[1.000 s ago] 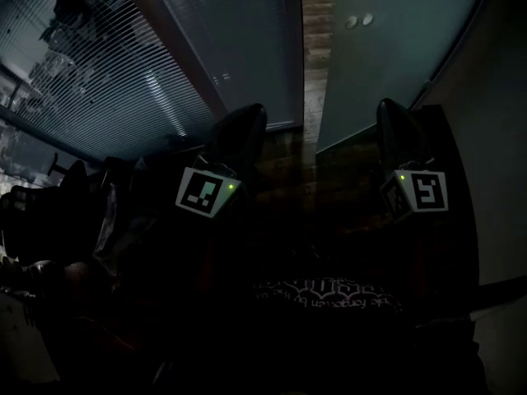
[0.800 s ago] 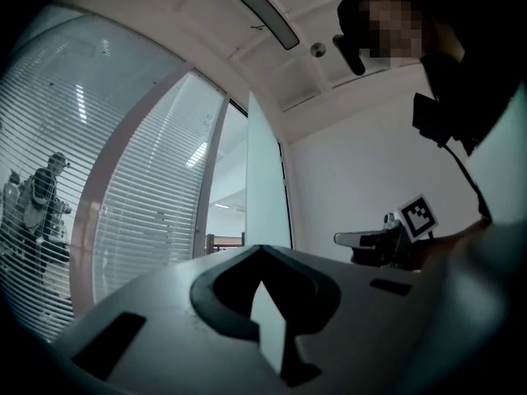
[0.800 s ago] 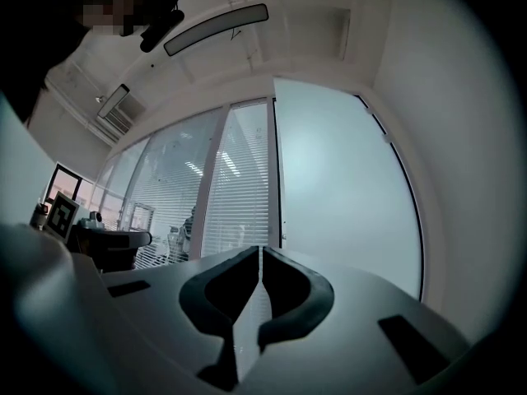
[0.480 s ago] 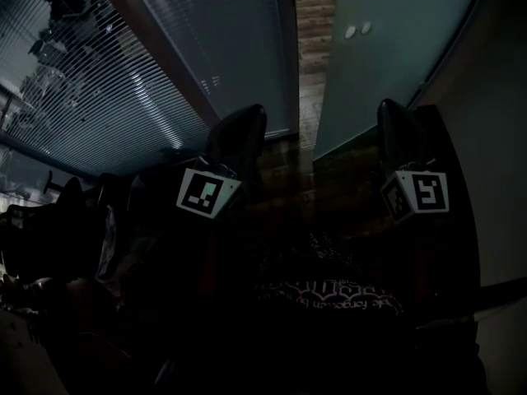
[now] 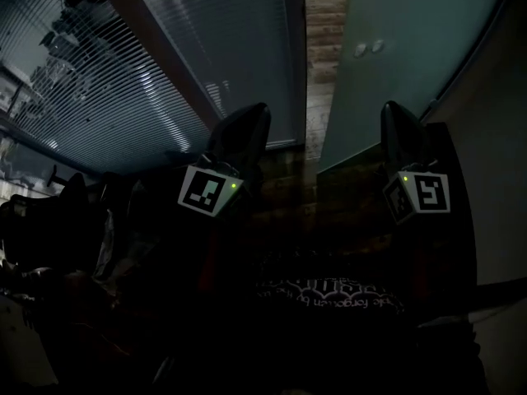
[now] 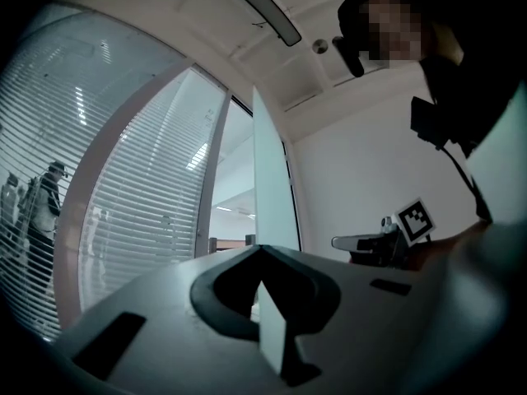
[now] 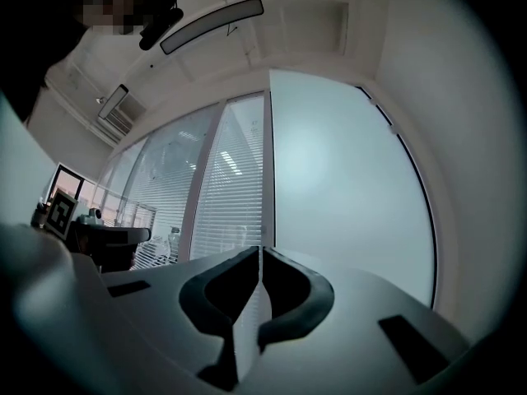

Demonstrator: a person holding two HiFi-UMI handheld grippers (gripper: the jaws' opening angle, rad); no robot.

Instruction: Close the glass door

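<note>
Glass door (image 5: 395, 64), upright and ajar, far ahead of the clenched, empty right hand-held gripper (image 5: 395, 112), which lies nearer it than the likewise clenched, empty left hand-held gripper (image 5: 254, 115) facing the blinds (image 5: 165, 64).

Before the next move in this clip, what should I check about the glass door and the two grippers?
1. Glass door closed: not ok. A strip of wood floor shows between its edge and the blinds wall.
2. Left gripper ready: ok. Its jaws are together with nothing held.
3. Right gripper ready: ok. Its jaws are together with nothing held.
4. Contact with the door: cannot tell. The head view is too dark around the tips.
5. Handle to use: cannot tell. Only two round fittings show on the pane.
</note>
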